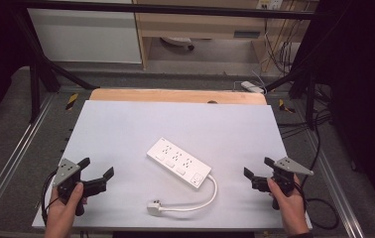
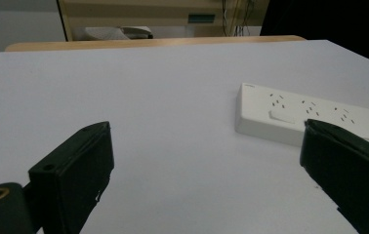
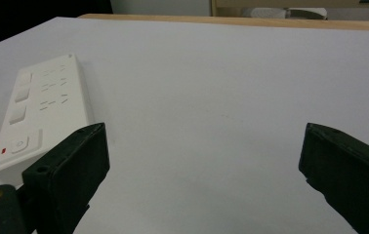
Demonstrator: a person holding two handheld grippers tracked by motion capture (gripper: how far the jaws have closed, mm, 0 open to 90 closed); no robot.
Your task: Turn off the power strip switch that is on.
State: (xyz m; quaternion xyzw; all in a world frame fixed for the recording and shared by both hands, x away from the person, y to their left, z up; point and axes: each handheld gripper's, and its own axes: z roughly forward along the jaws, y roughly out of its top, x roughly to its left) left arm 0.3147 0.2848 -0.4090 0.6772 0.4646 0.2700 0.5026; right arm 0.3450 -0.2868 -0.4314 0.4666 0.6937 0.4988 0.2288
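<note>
A white power strip (image 1: 179, 162) lies at an angle in the middle of the white table top (image 1: 141, 124); its white cable (image 1: 203, 201) curls to a plug (image 1: 154, 208) near the front edge. My left gripper (image 1: 96, 167) rests at the front left, jaws wide apart and empty, with the strip (image 2: 299, 117) ahead to its right. My right gripper (image 1: 259, 166) sits at the front right, also open and empty; the strip (image 3: 41, 107) lies off to its left. A hand holds each gripper.
A wooden board edge (image 1: 175, 95) runs along the far side of the table. Metal frame rails (image 1: 7, 163) flank both sides. A white device (image 1: 251, 87) and black cables (image 1: 319, 148) lie on the floor at the right.
</note>
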